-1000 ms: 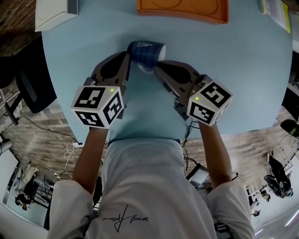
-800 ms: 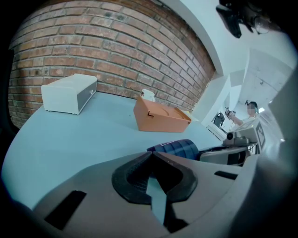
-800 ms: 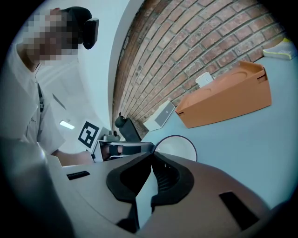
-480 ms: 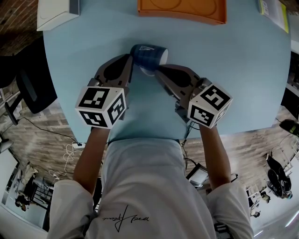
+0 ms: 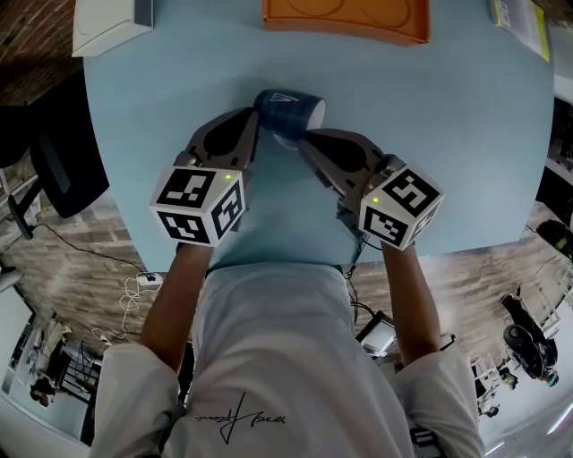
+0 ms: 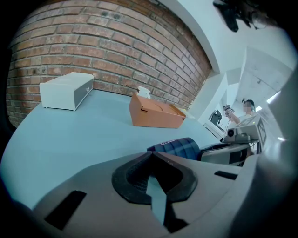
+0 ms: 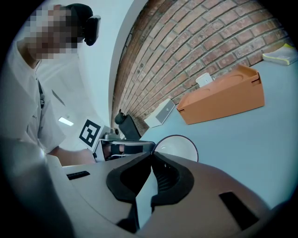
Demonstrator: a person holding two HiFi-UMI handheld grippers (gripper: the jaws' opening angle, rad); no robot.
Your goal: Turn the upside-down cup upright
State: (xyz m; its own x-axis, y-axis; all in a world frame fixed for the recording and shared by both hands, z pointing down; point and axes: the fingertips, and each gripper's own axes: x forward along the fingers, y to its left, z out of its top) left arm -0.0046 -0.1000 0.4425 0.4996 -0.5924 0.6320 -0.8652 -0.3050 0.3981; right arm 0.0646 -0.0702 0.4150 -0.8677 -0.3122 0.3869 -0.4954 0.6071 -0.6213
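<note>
Tipping the cup [image 5: 288,112] onto its base is the step, I judge: it lies on its side on the surface [image 5: 448,152], mouth toward my right hand-held gripper [image 5: 304,137], dark wall by my left hand-held gripper [image 5: 256,121]. Both have jaws together, holding nothing. I'd press gently so it doesn't roll; the orange box [image 5: 349,20] beyond stands well apart, not in the way.

Office/lab: brick wall [image 6: 116,51], office chair [image 5: 58,165], floor cables [image 5: 134,291], round table [image 5: 448,134].
</note>
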